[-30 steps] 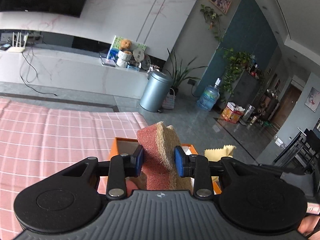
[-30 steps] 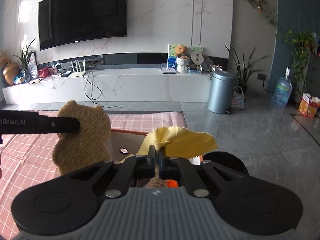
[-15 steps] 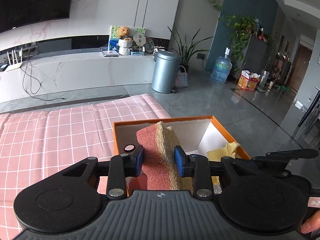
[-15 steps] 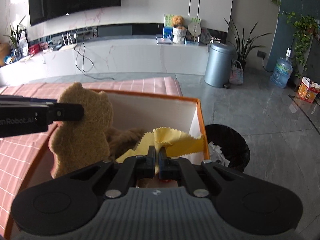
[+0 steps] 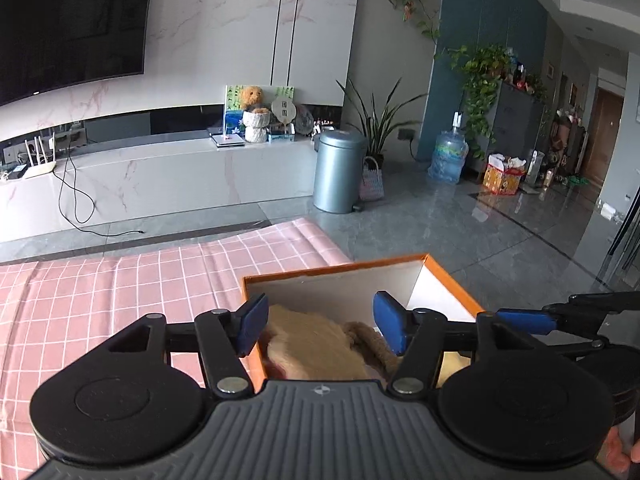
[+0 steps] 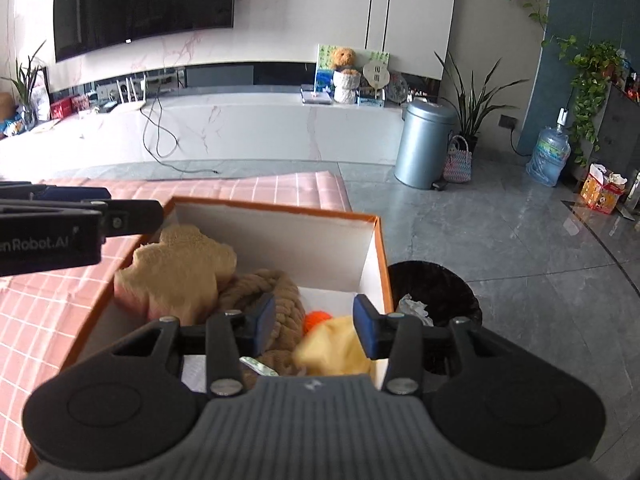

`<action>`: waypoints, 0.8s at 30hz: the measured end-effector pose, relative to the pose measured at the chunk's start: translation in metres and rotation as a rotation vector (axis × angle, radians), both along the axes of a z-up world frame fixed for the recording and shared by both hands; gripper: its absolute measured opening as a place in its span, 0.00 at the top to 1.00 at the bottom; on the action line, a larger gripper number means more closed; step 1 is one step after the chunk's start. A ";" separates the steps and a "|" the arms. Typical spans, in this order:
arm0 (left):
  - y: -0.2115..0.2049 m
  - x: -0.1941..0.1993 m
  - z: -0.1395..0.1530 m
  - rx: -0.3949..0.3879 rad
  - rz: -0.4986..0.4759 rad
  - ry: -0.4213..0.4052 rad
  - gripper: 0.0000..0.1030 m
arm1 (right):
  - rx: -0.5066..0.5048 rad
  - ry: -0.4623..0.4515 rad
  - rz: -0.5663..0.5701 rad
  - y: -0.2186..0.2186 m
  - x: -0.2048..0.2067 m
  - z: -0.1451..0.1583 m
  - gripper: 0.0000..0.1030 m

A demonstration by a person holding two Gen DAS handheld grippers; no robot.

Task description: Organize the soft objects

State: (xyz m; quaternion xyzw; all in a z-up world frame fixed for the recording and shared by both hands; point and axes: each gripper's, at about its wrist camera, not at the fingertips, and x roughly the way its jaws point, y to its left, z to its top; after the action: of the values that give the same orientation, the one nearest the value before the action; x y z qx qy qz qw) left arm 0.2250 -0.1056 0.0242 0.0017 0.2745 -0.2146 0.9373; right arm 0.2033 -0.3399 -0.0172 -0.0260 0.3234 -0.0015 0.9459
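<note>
An orange box (image 6: 382, 256) with white inner walls stands at the right end of the pink checked tablecloth (image 5: 100, 288). In it lie a tan bear-shaped sponge (image 6: 180, 276), a thick brown rope (image 6: 280, 292), an orange ball (image 6: 317, 319) and a yellow cloth (image 6: 332, 350). My left gripper (image 5: 320, 326) is open and empty above the sponge (image 5: 312, 348); it also shows from the side in the right wrist view (image 6: 132, 216). My right gripper (image 6: 314, 326) is open and empty just above the yellow cloth. The box rim (image 5: 452, 280) also shows in the left wrist view.
A black waste bin (image 6: 436, 296) with crumpled paper stands on the floor right beside the box. Farther off are a grey metal bin (image 6: 424, 144), a water bottle (image 6: 548, 156) and a white TV bench (image 6: 240, 128). Grey tiled floor lies beyond the table edge.
Both grippers have opened. The left let go of the sponge and the right let go of the yellow cloth; both now lie in the box.
</note>
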 end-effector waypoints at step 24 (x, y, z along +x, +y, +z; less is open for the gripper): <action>0.060 -0.127 0.044 -0.108 0.046 -0.262 0.24 | -0.034 -0.439 0.004 0.080 -0.172 0.051 0.06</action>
State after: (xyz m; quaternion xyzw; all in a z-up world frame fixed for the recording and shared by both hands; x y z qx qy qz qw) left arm 0.0979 -0.0460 0.0685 -0.0272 0.1377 -0.2056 0.9685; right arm 0.0316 -0.2600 0.0340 -0.0417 0.1097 -0.0107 0.9930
